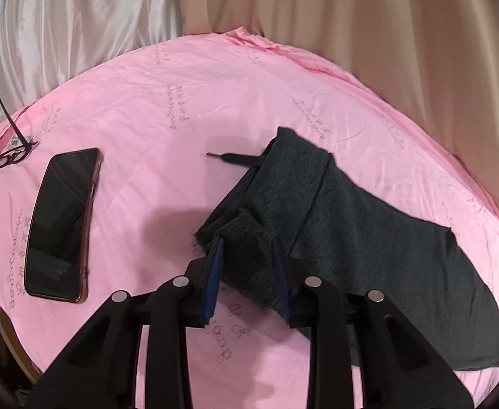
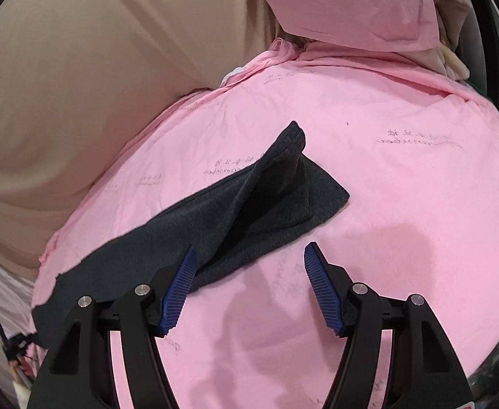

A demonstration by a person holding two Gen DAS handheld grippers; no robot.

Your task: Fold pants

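Pink sheet (image 1: 188,102) with faint writing covers the bed, and shiny white and tan curtains hang behind it. Dark gray pants (image 1: 351,211) lie on the sheet, partly folded, with a black drawstring (image 1: 232,158) sticking out to one side. The left tool (image 1: 247,266) has a fold of the pants between its blue pads (image 1: 215,272), and the pads sit close on both sides of the cloth, gripping it. The right tool (image 2: 249,279) is spread wide and holds nothing; its left pad (image 2: 178,289) touches the near edge of the pants (image 2: 249,197). A black phone (image 1: 62,225) lies on the sheet, well apart from the pants. Black glasses (image 1: 12,156) sit beside the phone, near the bed edge.
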